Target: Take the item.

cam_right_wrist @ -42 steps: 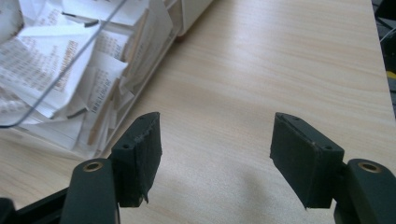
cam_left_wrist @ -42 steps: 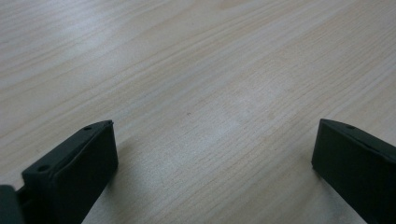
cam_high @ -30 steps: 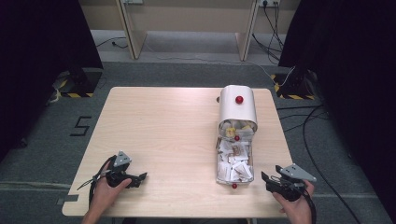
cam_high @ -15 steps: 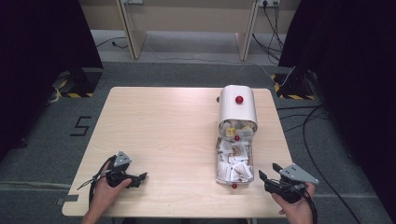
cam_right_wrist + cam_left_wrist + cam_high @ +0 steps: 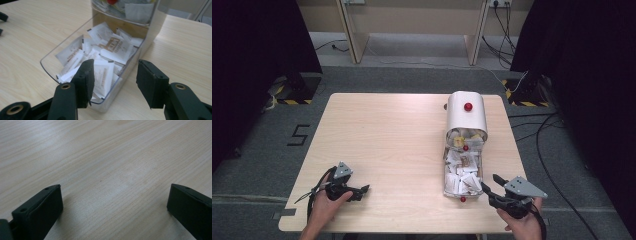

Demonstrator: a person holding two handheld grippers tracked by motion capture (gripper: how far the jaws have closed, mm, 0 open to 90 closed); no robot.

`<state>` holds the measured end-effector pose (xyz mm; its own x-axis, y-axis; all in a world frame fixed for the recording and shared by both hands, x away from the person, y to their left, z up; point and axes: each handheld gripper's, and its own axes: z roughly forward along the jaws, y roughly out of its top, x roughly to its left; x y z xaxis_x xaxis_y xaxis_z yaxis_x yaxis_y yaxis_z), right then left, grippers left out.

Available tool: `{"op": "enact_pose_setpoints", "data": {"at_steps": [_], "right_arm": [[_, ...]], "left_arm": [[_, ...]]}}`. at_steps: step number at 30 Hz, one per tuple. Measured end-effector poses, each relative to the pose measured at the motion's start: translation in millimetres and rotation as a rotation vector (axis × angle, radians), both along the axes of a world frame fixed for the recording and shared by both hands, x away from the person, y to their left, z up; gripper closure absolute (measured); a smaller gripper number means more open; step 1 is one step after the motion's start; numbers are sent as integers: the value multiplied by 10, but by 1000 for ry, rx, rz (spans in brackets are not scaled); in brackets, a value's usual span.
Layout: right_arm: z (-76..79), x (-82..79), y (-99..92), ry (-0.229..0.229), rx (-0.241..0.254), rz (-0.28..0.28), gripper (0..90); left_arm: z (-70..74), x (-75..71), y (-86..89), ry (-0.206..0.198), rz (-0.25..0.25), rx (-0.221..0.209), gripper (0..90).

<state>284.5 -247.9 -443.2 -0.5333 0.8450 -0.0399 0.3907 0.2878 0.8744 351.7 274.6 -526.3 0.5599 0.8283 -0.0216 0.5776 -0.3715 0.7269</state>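
Clear tray (image 5: pixel 447 175) | long axis toward person | right gripper (image 5: pixel 490 189) jaws closing, empty

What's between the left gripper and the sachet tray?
Bare tabletop. The high view shows nothing between the left gripper and the clear sachet tray.

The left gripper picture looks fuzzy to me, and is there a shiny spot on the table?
Left gripper view: yes, the table has a pale shiny patch and the black fingers look soft and blurry. Right gripper view: the packets in the clear tray are sharper, and the fingers are a bit blurred. High view: evenly lit table, dark sides.
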Motion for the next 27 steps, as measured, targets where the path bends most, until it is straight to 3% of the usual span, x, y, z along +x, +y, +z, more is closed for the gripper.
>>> {"op": "enact_pose_setpoints", "data": {"at_steps": [10,27], "right_arm": [[-52,20,162,7,-27,73,561],[-142,81,273,17,-59,115,627]], "left_arm": [[0,0,0,0,0,0,0],[0,0,1,0,0,0,0]]}}
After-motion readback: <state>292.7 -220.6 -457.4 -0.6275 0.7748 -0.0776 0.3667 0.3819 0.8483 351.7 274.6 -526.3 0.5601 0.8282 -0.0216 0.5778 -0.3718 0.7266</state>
